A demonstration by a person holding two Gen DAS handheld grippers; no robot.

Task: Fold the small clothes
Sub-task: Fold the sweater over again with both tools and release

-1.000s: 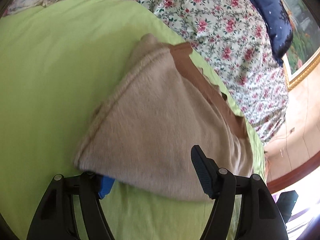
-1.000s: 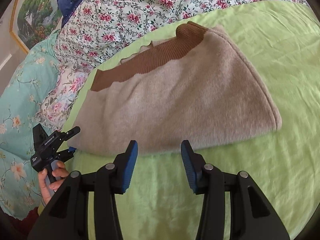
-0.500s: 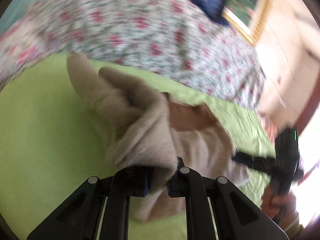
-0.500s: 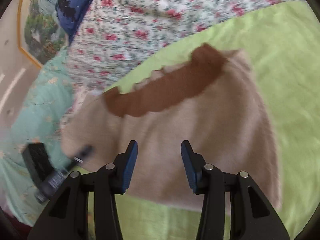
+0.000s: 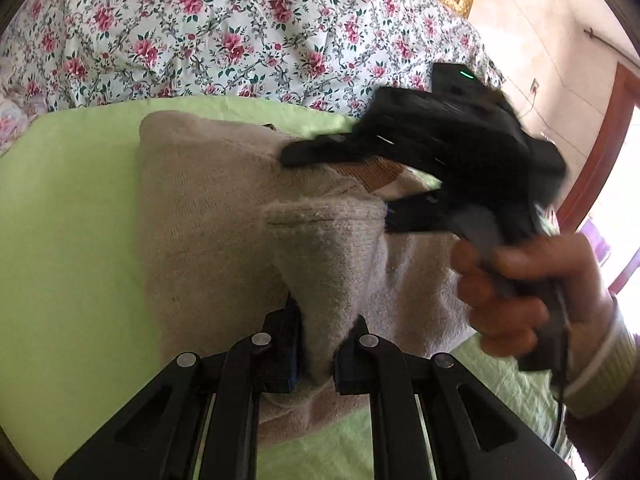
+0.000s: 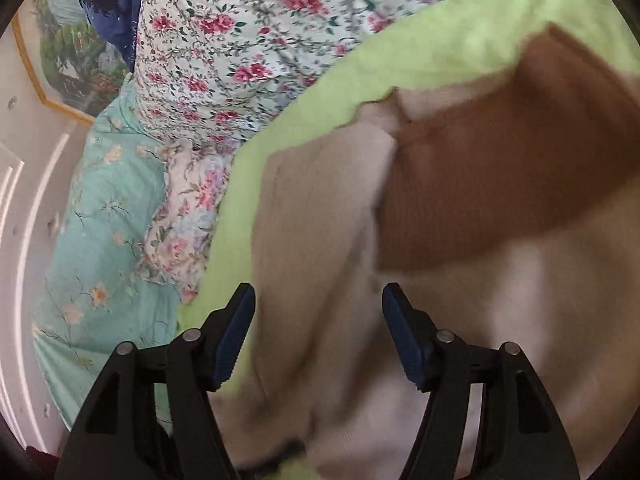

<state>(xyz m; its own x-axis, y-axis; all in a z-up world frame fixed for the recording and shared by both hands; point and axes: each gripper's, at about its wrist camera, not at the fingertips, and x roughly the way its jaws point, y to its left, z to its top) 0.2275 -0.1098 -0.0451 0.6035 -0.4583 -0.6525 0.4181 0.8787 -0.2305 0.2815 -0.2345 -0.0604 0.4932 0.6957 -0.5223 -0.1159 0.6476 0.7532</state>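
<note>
A beige knitted garment [image 5: 208, 216] with a brown ribbed band [image 5: 376, 172] lies on the green bed sheet [image 5: 60, 208]. My left gripper [image 5: 316, 354] is shut on a fold of the beige garment and holds it lifted over the rest of the cloth. My right gripper [image 6: 318, 332] is open, low over the garment [image 6: 320, 208], with the brown band [image 6: 500, 184] just ahead of it. In the left wrist view the right gripper [image 5: 436, 148] is seen from outside, held by a hand [image 5: 516, 280], its jaws spread over the band end.
A floral quilt [image 5: 240, 28] is heaped behind the sheet. A turquoise flowered blanket [image 6: 100, 240] lies to the left in the right wrist view. A framed picture [image 6: 68, 52] hangs on the wall. A doorway [image 5: 612, 160] is at the right.
My left gripper closed on the garment's edge and carried it up and over toward the band side. My right gripper moved in from the front edge to just above the garment, still open.
</note>
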